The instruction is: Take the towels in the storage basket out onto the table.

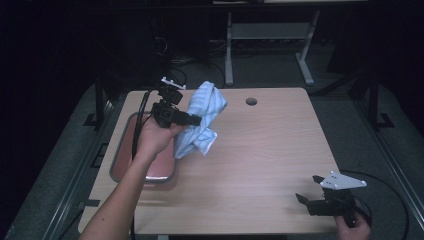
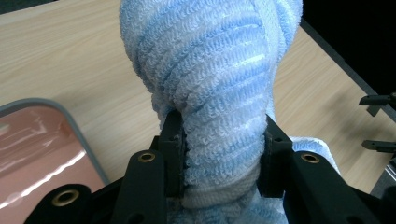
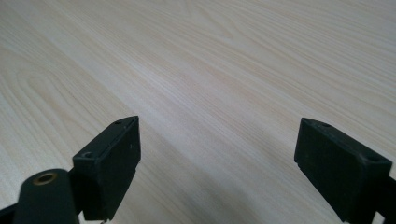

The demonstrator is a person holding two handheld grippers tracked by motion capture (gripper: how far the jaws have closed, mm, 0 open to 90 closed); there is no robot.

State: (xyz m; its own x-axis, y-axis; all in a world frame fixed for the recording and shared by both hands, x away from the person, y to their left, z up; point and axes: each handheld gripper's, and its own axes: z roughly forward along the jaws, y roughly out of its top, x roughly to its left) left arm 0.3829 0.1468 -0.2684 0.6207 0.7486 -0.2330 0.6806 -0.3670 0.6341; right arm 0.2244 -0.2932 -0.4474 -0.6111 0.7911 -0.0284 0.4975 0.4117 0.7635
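A light blue striped towel (image 1: 204, 117) hangs bunched above the left half of the wooden table (image 1: 260, 150). My left gripper (image 1: 192, 120) is shut on the towel, and in the left gripper view its black jaws squeeze a thick twisted fold of the towel (image 2: 219, 88). The towel's lower end reaches down to the tabletop beside the tray. My right gripper (image 1: 307, 189) rests low at the table's near right corner, open, with nothing between its jaws. The right gripper view looks along bare wood grain, the right gripper (image 3: 217, 158) spread wide.
A grey-rimmed tray (image 1: 120, 150) with a reddish-brown inside lies at the table's left edge, under the left forearm, and the tray's rim (image 2: 77, 133) also appears in the left gripper view. A round cable hole (image 1: 251, 101) sits near the far edge. Desk legs and cables stand beyond the table.
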